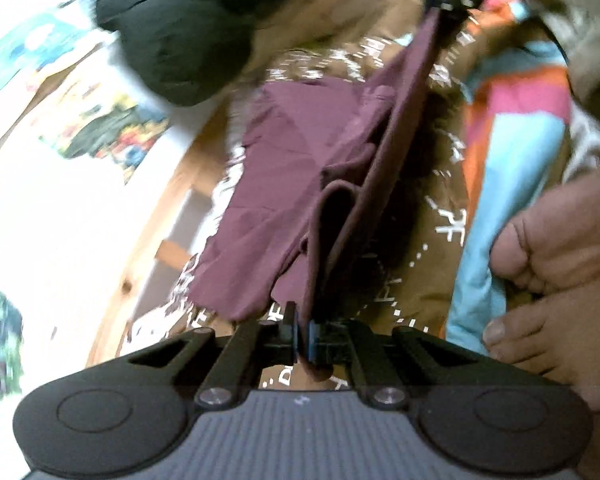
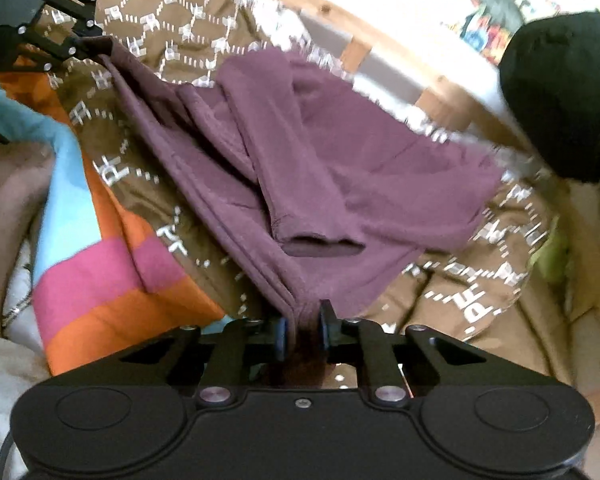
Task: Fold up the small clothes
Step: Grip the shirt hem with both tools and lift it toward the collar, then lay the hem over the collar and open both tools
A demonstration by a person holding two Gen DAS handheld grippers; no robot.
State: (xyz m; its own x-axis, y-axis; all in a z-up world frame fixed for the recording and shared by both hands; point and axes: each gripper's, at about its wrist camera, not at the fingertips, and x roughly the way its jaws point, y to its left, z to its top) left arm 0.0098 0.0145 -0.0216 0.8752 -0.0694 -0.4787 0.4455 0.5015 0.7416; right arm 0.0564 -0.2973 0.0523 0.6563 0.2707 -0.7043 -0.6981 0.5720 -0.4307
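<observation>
Nearest the lens, the left gripper [image 1: 302, 338] has its blue-padded fingers pinched tight on a thin edge of the maroon garment [image 1: 300, 184], while the right gripper [image 2: 303, 330] clamps a thicker bunch of the same cloth. Between the two grips one hem runs taut, probably so the piece hangs straight for a fold; the rest drapes in soft, matte folds, with a sleeve opening [image 2: 320, 246] at centre frame. Beneath lies a brown bedspread [image 2: 172, 12] with a white geometric print, a striped orange, pink and blue cloth [image 2: 96, 276] at lower left, and a black bundle [image 2: 564, 104] at upper right.
</observation>
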